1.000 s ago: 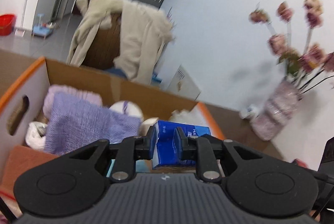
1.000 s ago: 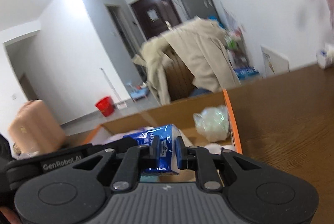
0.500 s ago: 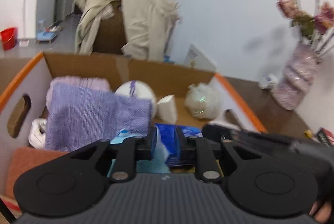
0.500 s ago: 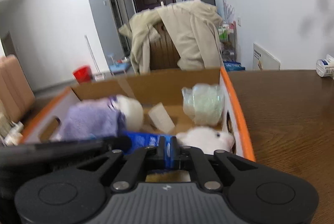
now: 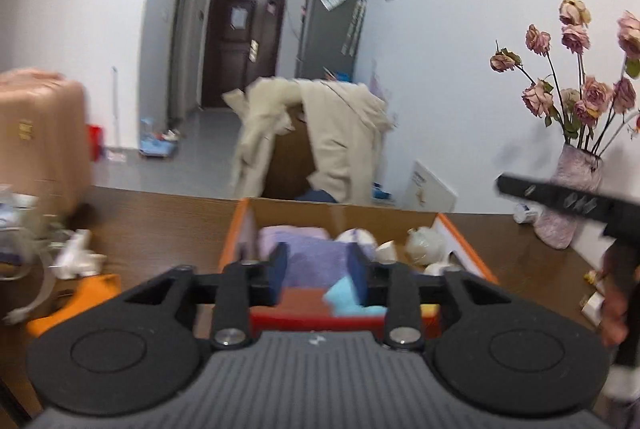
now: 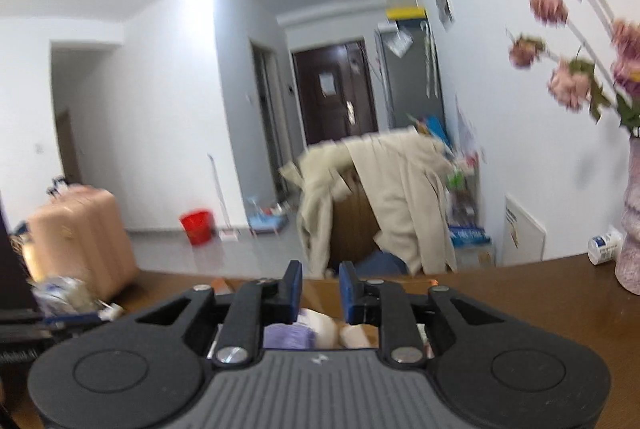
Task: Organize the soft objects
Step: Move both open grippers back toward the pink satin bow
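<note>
Orange-rimmed cardboard box point(image 5: 460, 229) on brown wooden table point(image 5: 160, 213) held folded lilac knitted cloth point(image 5: 308, 249), white plush items. Left tool point(image 5: 316, 271) released, empty; right tool point(image 6: 319, 289) likewise. Risk: overfilled box, items spilling; motion blur hampering aim.

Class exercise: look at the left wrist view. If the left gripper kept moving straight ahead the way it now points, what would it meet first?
Probably the purple towel in the cardboard box. The open left gripper points over the box's near edge, with the towel framed between its fingers. The frame is blurred and depth is unclear, so the blue item nearer in the box could come first.
</note>
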